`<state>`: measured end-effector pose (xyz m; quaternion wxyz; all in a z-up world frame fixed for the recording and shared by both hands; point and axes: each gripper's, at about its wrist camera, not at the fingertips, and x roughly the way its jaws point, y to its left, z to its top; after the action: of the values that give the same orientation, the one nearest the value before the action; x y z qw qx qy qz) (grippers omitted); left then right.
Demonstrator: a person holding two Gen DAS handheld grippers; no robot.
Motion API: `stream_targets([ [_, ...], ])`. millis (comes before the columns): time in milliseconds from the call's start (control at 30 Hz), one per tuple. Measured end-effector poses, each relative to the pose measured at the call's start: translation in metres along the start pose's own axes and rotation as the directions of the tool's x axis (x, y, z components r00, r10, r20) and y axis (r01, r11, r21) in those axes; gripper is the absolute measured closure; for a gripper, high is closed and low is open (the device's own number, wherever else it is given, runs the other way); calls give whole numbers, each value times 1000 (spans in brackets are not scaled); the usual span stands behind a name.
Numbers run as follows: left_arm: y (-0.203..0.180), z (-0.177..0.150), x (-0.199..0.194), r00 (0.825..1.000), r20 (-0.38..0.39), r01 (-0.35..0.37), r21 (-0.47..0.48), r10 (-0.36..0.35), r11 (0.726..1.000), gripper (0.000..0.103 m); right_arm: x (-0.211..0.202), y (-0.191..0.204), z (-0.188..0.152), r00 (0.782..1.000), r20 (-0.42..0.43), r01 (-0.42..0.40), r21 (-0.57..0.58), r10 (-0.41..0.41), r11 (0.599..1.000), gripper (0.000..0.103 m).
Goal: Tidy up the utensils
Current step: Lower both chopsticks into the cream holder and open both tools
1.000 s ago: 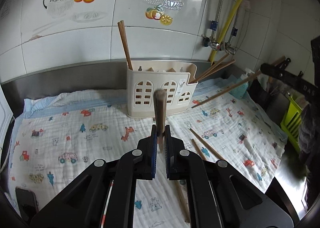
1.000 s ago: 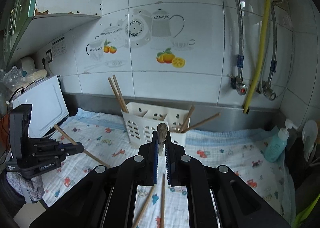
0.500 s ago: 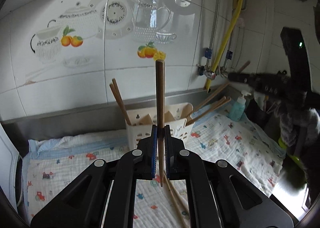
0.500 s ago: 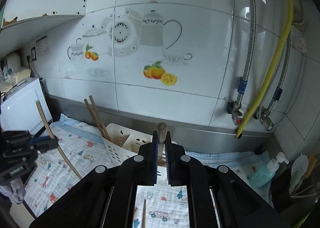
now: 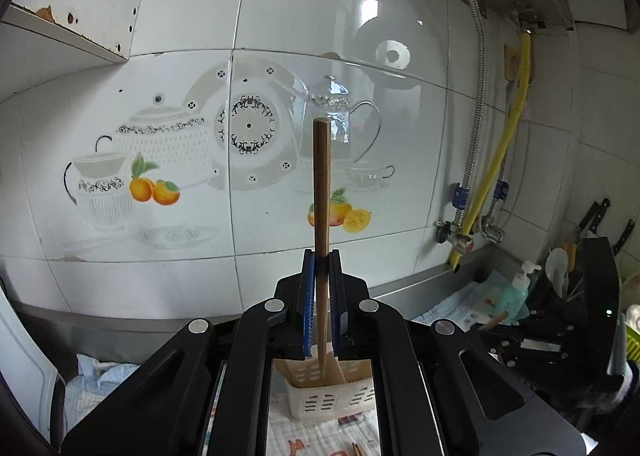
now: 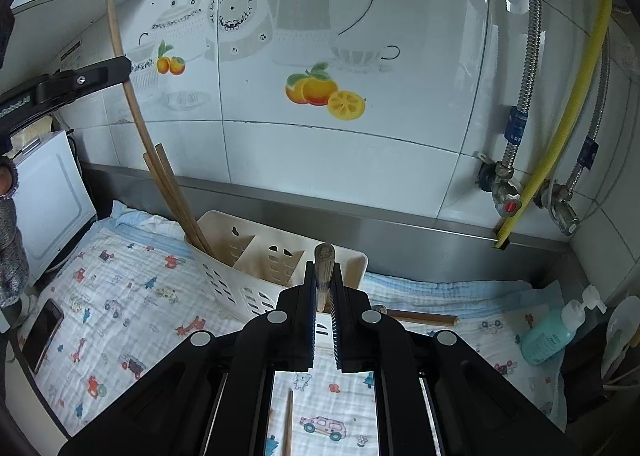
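Left gripper [image 5: 321,262] clamped tight on an upright wooden chopstick [image 5: 321,191], above the cream utensil holder [image 5: 316,396]. Right gripper [image 6: 323,276] likewise closed, pinching a second chopstick [image 6: 323,256] end-on.

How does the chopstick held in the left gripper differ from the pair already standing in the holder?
The held chopstick is single, hangs in the air and stands nearly upright; the standing pair leans left inside the end compartment of the utensil holder. The left gripper clamps the first; nothing grips the pair. Both are brown wood.
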<state>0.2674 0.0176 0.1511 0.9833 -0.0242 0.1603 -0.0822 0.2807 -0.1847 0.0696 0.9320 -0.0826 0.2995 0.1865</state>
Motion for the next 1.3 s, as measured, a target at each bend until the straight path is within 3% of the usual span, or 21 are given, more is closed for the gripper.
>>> stream_targets([
  [300,11,-26,41,996,-86,-6,-44,2,999,98,-3,-7,-4,1000,27,4,19,-4,1000,96],
  [533,16,-37,48,993,-118,12,-61,-19,998,97,-20,-5,-9,998,67,6,17,-7,1000,93],
  [933,17,-39,16,995,-98,16,-58,-22,998,95,-63,8,-37,991,133,-15,31,11,999,82],
  [1300,16,-68,-48,995,-90,31,-51,-35,998,94,-87,33,-101,993,112,-35,26,32,999,68],
])
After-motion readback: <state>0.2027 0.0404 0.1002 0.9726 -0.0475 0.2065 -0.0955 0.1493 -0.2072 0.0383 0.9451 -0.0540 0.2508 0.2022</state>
